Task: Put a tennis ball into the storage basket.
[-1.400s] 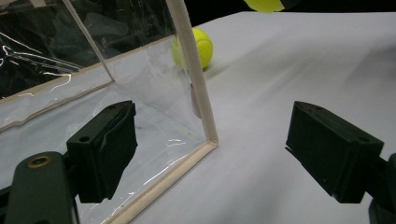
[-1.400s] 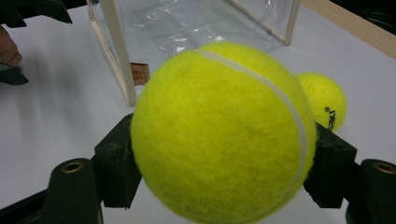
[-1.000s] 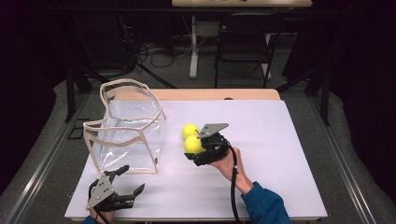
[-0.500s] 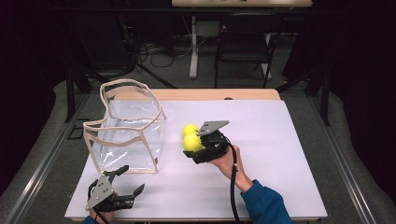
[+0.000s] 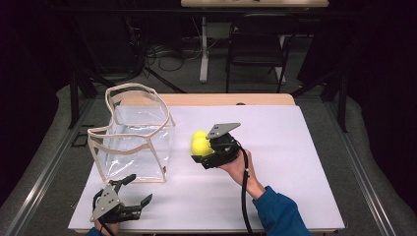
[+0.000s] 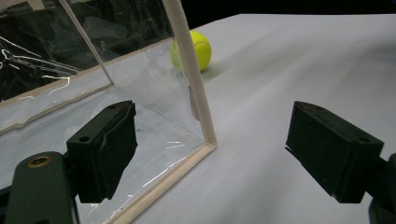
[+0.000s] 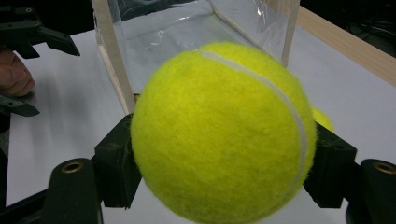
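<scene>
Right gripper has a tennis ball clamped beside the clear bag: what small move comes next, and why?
Probably lift the right gripper and carry its tennis ball over the clear bag: the ball is gripped, the bag's top gapes open, and a second ball lies on the table.

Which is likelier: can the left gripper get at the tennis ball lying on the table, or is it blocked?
Probably blocked for now. The left gripper, jaws open, sits at the near corner of the clear bag; the tennis ball lies beyond that corner, so it would have to swing around the bag.
</scene>
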Demonstrator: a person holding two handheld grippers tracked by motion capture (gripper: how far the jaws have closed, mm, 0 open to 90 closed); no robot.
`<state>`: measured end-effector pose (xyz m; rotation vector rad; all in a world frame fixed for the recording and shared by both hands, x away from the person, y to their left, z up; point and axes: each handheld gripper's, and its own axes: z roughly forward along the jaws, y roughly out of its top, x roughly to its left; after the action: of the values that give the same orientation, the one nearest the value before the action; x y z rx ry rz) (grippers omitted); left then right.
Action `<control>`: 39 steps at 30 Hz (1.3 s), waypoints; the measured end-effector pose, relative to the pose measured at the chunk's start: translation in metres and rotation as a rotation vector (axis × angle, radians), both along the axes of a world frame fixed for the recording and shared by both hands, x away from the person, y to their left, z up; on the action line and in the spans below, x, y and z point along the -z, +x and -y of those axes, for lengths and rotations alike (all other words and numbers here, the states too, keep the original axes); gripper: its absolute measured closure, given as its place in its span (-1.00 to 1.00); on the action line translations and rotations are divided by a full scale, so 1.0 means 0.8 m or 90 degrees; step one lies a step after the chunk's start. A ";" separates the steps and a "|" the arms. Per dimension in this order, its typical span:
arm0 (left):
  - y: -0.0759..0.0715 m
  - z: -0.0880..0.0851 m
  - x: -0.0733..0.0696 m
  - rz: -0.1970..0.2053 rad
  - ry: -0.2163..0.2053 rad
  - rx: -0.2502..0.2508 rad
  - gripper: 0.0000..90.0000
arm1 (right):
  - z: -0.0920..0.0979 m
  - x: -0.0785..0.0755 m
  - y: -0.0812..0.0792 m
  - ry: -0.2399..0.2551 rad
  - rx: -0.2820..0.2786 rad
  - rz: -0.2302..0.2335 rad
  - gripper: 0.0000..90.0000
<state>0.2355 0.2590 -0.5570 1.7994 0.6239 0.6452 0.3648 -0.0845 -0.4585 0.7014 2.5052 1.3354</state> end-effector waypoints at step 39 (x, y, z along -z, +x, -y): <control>0.001 -0.001 -0.001 0.005 0.001 0.001 -0.65 | -0.010 -0.045 0.027 0.025 0.000 0.019 -0.43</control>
<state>0.2359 0.2598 -0.5564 1.7977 0.6159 0.6519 0.3864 -0.0766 -0.4229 0.6848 2.4624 1.3880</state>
